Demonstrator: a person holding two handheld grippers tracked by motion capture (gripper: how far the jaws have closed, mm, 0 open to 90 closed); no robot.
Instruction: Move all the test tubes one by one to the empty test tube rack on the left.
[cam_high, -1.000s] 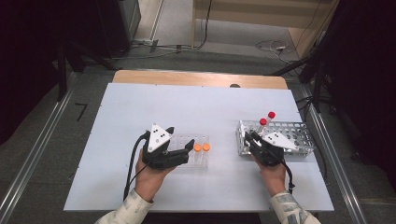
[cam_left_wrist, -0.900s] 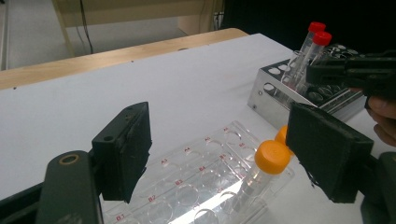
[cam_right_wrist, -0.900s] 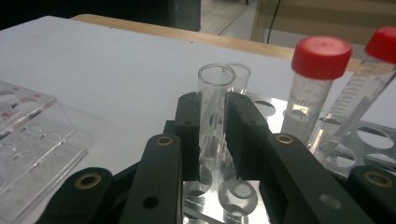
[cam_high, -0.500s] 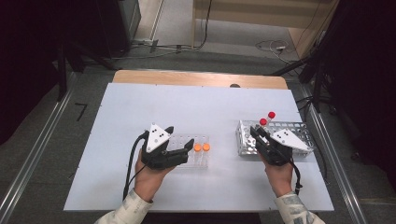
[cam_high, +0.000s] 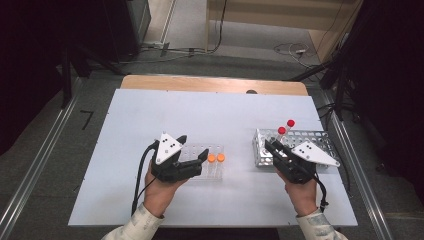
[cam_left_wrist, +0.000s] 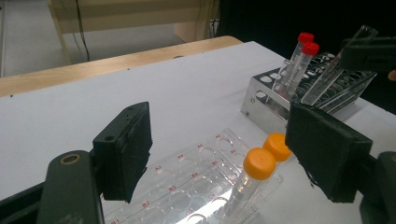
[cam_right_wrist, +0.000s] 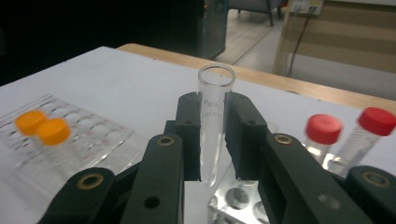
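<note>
My right claw (cam_right_wrist: 212, 140) is clamped on an uncapped clear tube (cam_right_wrist: 212, 126), pads pressing both sides, tube upright w/ open mouth up and tip hanging just above the metal rack (cam_right_wrist: 233, 205). In the high view the right claw (cam_high: 272, 147) sits over the front-left part of that rack (cam_high: 320, 137), at the bench's (cam_high: 200, 115) right side. Two red-capped tubes (cam_high: 286, 126) stand in the rack just beyond the claw, leaning a bit.

My left claw (cam_left_wrist: 219, 154) is open, nothing between the pads; jaws wide apart either side of the clear plastic rack (cam_left_wrist: 187, 182). It hovers low over that rack's near end; can't tell if it touches. Two orange-capped tubes (cam_left_wrist: 268, 156) stand side by side in the clear rack, nearer the right-hand pad in the left gripper view. High view: left claw (cam_high: 192, 150) is left of center, orange caps (cam_high: 216, 158) just to its right, well apart from the metal rack.
</note>
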